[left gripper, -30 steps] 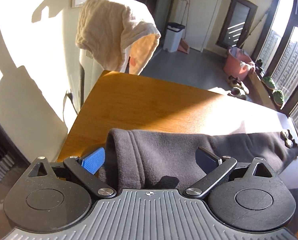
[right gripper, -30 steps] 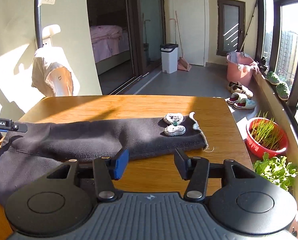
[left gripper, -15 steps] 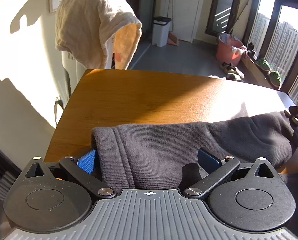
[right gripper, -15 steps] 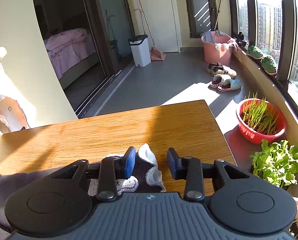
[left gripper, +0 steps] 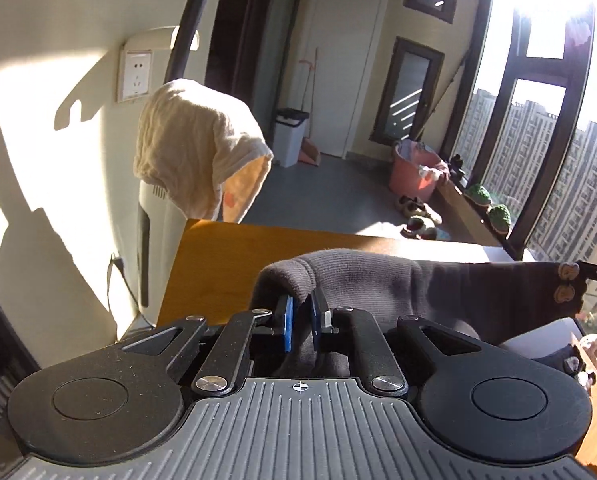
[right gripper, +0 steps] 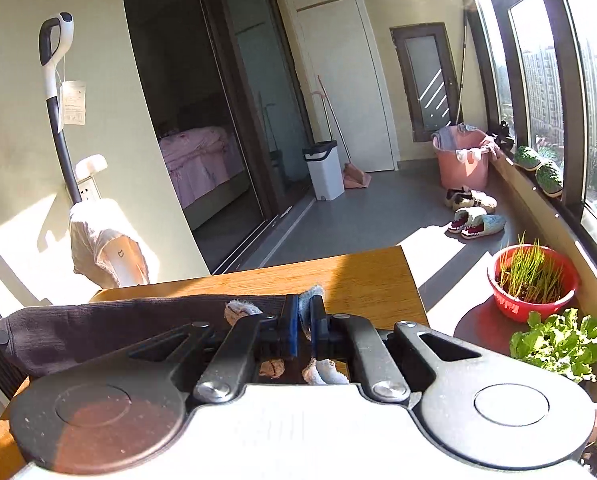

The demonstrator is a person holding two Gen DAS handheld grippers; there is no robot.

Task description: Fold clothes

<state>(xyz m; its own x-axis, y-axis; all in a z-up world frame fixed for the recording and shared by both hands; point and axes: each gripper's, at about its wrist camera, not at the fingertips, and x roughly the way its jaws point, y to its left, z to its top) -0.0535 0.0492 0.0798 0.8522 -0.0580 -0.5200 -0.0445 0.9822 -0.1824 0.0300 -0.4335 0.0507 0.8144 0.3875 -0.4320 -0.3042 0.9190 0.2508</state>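
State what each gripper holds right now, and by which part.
Both hold the dark grey knitted garment. The left gripper pinches a fold at its plain end; the right gripper pinches the edge at the end with pale knitted decorations.

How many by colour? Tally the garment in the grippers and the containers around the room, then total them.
Dark grey: 1, the garment
Pink: 1, the tub
White: 1, the bin
Red: 1, the planter
Total: 4
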